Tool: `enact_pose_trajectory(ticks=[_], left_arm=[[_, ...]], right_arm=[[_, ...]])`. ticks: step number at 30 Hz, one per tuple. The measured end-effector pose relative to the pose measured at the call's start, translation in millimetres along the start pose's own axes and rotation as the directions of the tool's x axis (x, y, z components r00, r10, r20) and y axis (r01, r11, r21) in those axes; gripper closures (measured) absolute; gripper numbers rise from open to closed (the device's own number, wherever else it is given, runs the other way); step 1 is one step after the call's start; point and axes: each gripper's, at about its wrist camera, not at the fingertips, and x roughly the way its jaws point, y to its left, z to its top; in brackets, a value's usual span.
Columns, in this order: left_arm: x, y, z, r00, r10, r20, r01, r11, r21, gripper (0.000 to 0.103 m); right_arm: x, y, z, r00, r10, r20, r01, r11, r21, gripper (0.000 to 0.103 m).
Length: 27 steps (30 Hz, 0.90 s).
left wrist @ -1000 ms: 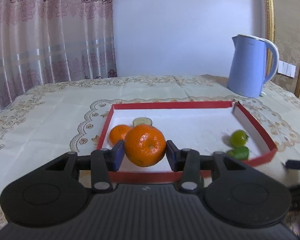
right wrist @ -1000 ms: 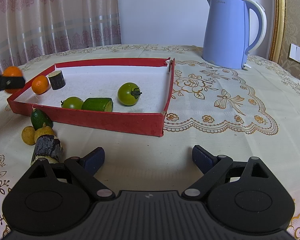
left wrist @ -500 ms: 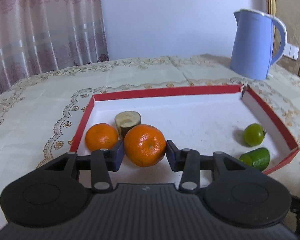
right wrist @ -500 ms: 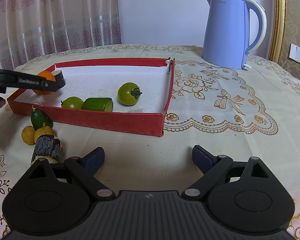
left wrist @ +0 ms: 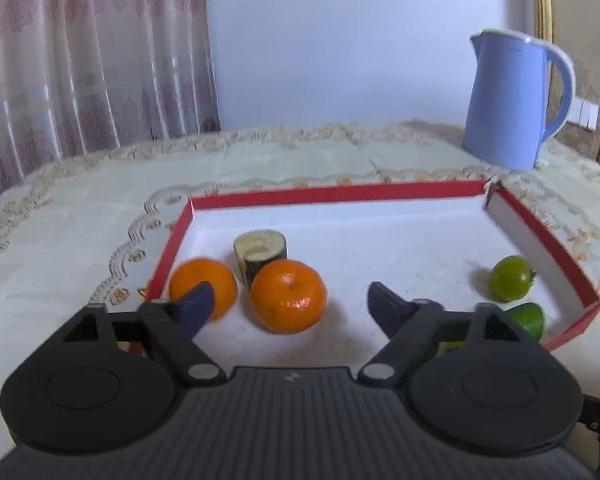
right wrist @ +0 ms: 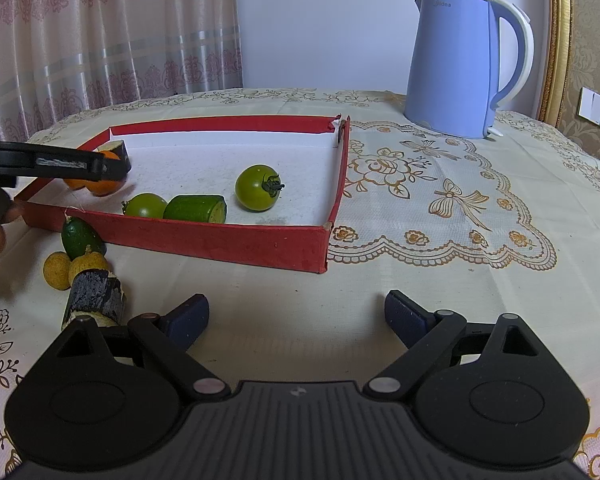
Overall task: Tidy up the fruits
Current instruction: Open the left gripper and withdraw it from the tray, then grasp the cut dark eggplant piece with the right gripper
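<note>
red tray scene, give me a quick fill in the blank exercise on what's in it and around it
1. The two oranges lie in the red tray beside a cut ____ piece.
2. The left gripper stands ____ around one orange.
3. The blue ____ stands outside the tray.
4. The two yellow fruits lie ____ the tray.

Missing words: eggplant; open; kettle; outside

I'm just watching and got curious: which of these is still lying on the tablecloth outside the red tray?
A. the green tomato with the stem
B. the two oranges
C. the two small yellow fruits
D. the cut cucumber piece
C. The two small yellow fruits lie on the tablecloth just outside the red tray, while the oranges, the green tomato and the cucumber piece are inside it.
</note>
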Motion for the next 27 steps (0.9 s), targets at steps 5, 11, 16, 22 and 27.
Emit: enact_pose_trajectory(ticks=[5,11,16,22,27], left_arm=[[-29,12,-9,0.997,0.029,0.068,-0.025,0.998,-0.052,0.009],[-61,22,-31,0.997,0.032,0.071,-0.028,0.998,-0.063,0.004],[-67,25,-48,0.999,0.042,0.015,-0.041,0.999,-0.031,0.003],[-60,28,-56,0.997,0.054,-0.055,-0.055,0.998,-0.025,0.0],[-59,31,-60,0.995,0.068,-0.069,-0.07,0.997,-0.026,0.0]], right_arm=[[0,0,0,1.0,0.0,0.0,0.0,1.0,0.0,0.008],[0,0,0,1.0,0.0,0.0,0.0,1.0,0.0,0.008],[0,0,0,1.0,0.0,0.0,0.0,1.0,0.0,0.008],[0,0,0,1.0,0.0,0.0,0.0,1.0,0.0,0.008],[0,0,0,1.0,0.0,0.0,0.0,1.0,0.0,0.007]])
